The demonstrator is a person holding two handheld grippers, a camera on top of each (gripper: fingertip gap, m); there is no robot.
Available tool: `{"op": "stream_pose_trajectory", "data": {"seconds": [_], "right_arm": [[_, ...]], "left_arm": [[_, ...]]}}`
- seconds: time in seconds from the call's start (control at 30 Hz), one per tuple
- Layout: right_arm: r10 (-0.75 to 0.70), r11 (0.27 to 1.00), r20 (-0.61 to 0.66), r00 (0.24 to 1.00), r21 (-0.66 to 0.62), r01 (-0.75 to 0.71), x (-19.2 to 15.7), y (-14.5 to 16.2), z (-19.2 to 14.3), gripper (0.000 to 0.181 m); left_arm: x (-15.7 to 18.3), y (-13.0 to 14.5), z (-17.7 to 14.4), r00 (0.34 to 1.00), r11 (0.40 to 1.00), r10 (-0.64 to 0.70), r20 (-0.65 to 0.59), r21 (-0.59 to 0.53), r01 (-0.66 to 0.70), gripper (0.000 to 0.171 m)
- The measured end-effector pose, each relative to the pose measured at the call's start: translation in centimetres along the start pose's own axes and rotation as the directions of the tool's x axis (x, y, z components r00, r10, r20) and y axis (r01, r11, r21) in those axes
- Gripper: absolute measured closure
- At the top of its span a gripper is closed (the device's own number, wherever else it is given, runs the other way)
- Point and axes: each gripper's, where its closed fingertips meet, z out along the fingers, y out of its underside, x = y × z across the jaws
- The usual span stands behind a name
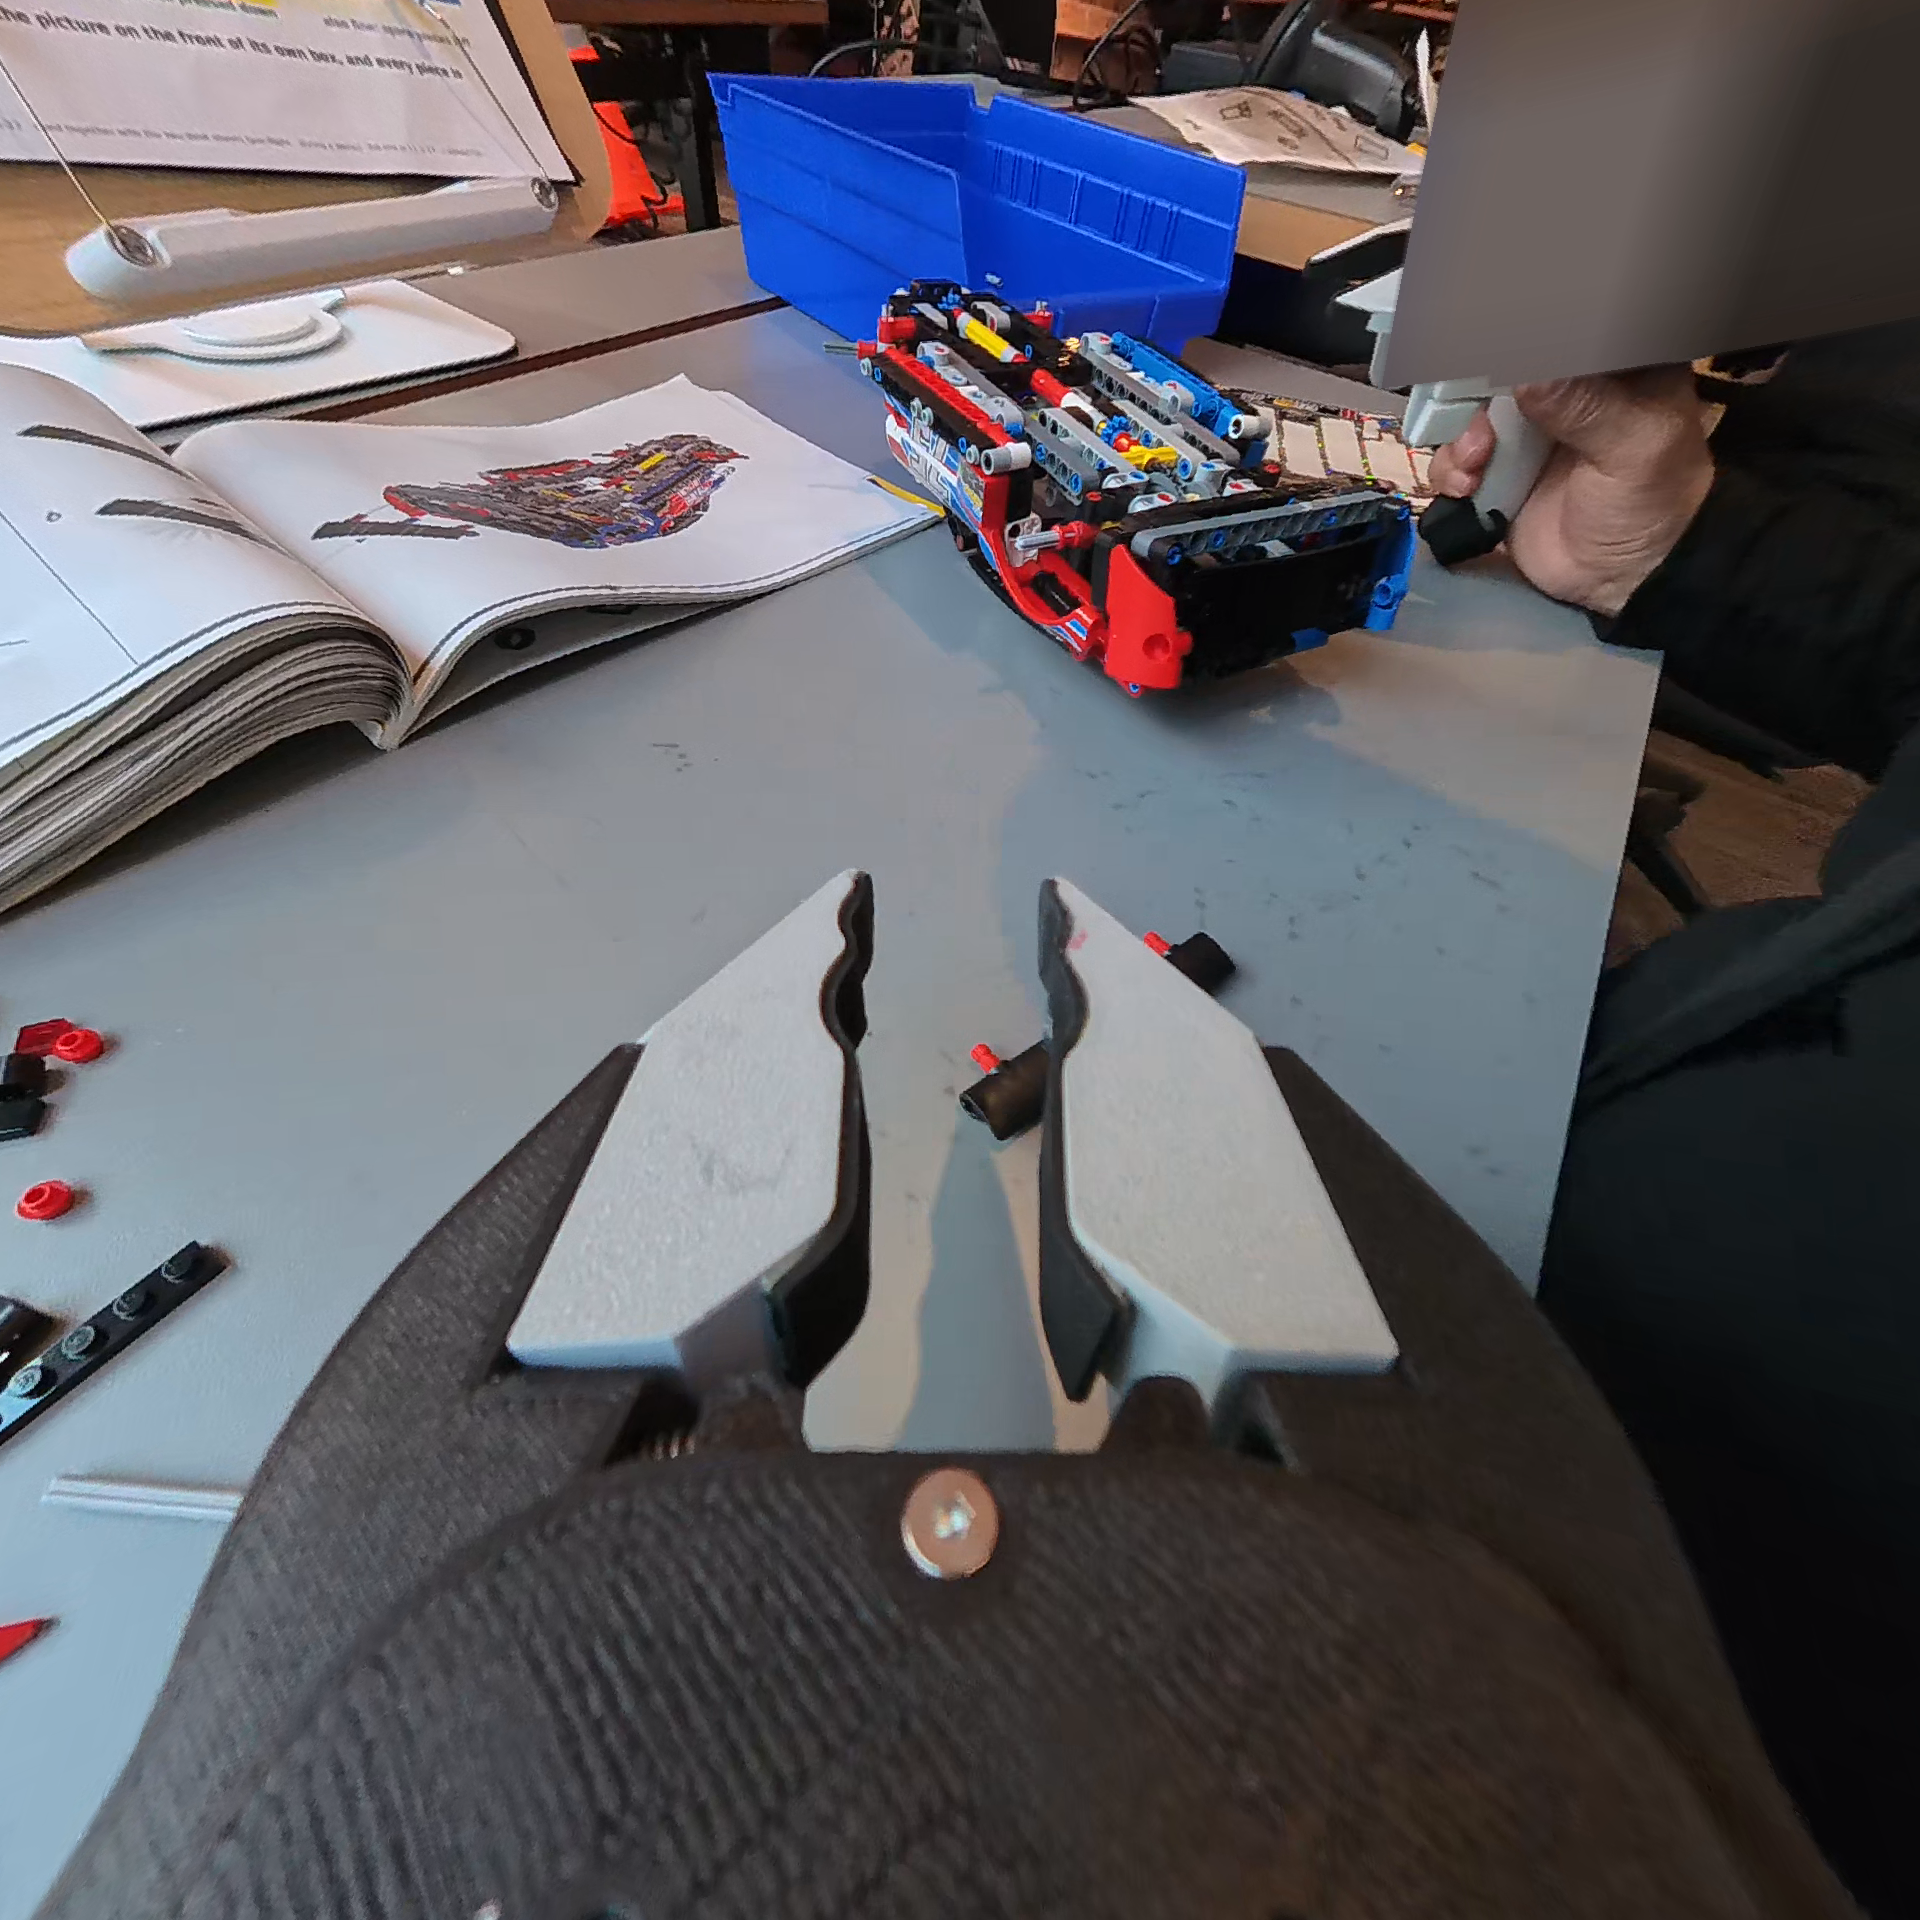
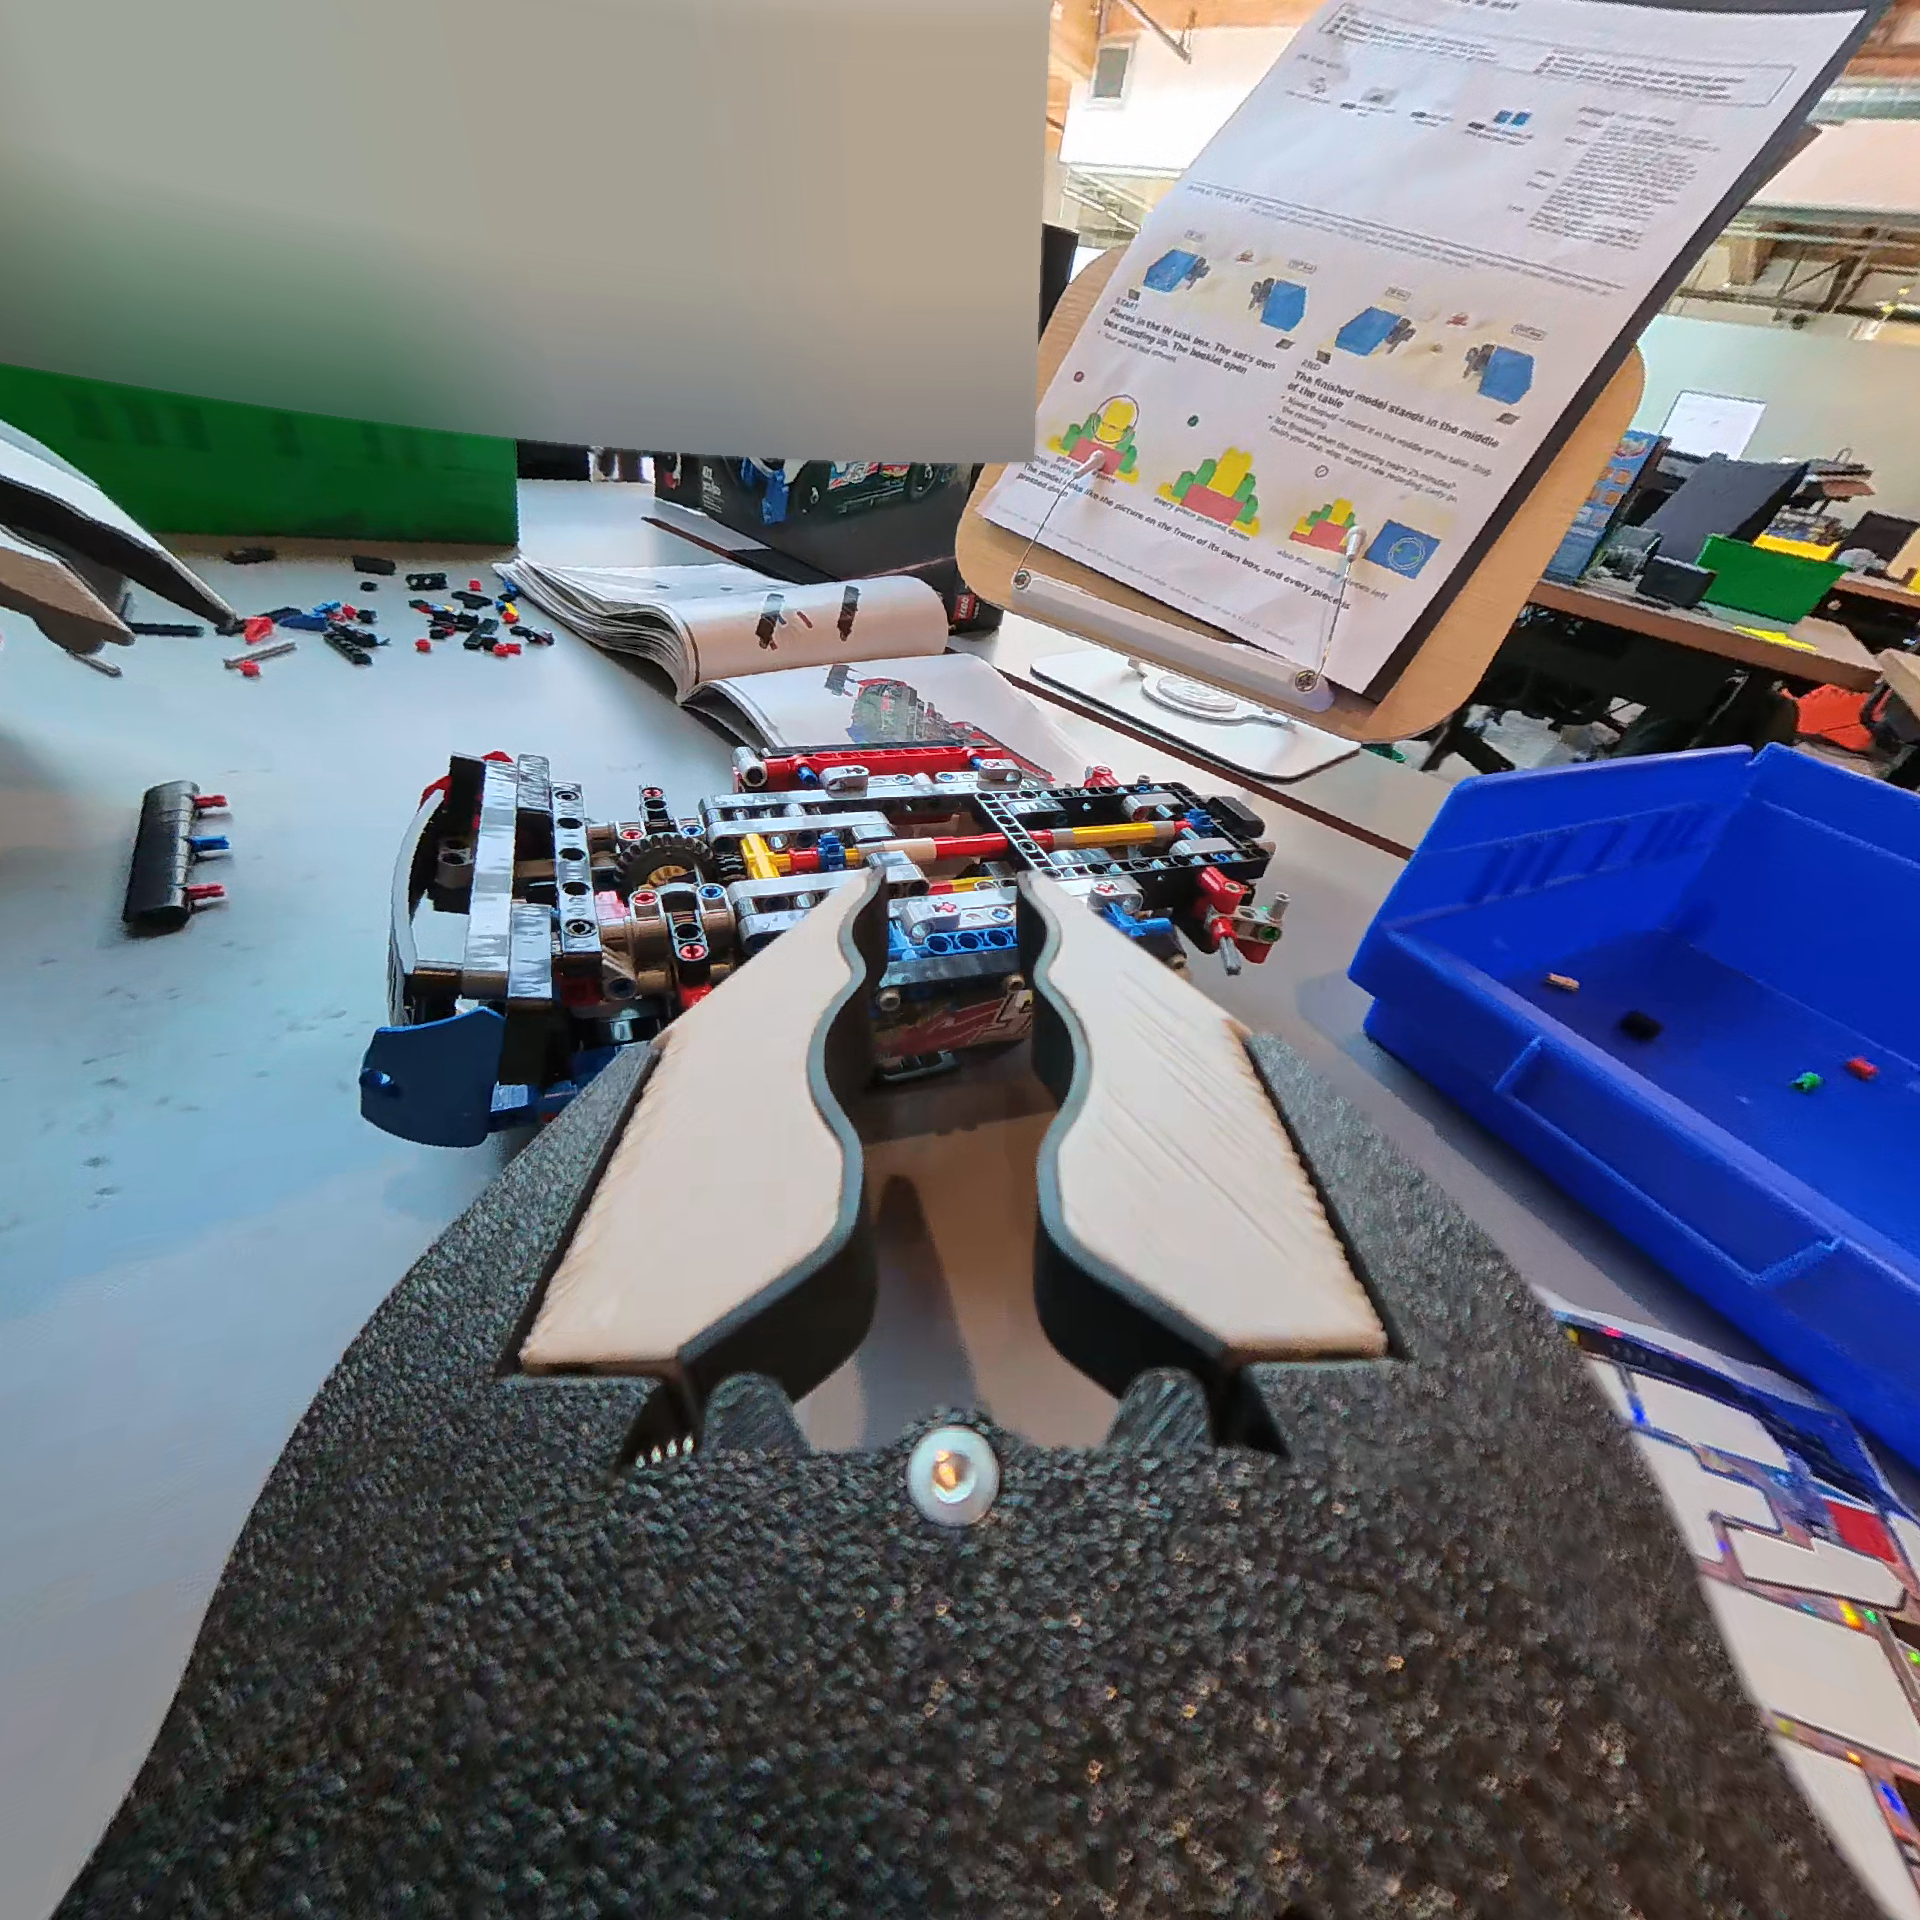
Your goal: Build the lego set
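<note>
The partly built Lego car (image 1: pixel 1132 488) in red, blue, black and grey lies on the grey table (image 1: pixel 727 790) with its chassis side showing. My right gripper (image 2: pixel 951 894) is open. Its fingertips (image 2: pixel 1060 935) straddle the near side of the car (image 2: pixel 831 852), around a blue beam and a stickered panel; I cannot tell if they touch. My left gripper (image 1: pixel 954 904) is open and empty, hovering over a black beam with red and blue pins (image 1: pixel 1003 1091), partly hidden by its right finger. That beam also shows in the right wrist view (image 2: pixel 171 852).
The open instruction booklet (image 1: pixel 416 540) lies left of the car. A blue bin (image 2: pixel 1662 987) holding a few small pieces stands beside it. Loose pieces (image 2: pixel 416 623) lie scattered far left. A sheet on a stand (image 2: pixel 1351 364), a sticker sheet (image 2: pixel 1787 1558) and a green bin (image 2: pixel 260 468) ring the area. My hands' fingertips stand some 30 cm from each other.
</note>
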Motion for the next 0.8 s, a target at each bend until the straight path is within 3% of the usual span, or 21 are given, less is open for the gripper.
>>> {"op": "stream_pose_trajectory", "data": {"seconds": [0.3, 0.6, 0.8], "right_arm": [[0.064, 0.998, 0.039, 0.997, 0.02, -0.065, 0.0, -0.2, -0.1, 0.157], [-0.012, 1.0, 0.025, 1.0, -0.017, 0.012, -0.7, 0.2, 0.4, 0.157], [-0.003, 1.0, 0.007, 1.0, -0.015, 0.003, -0.2, 0.2, 0.3, 0.157]], "left_arm": [[0.2, 0.2, 0.2, 1.0, 1.0, 0.021, 0.001, -0.021, -0.021, 0.146], [0.7, 0.1, 0.1, 0.999, 0.999, 0.051, -0.016, -0.011, -0.051, 0.143], [1.7, 0.8, 0.6, 0.994, 0.995, 0.075, -0.083, -0.061, -0.08, 0.138]]}}
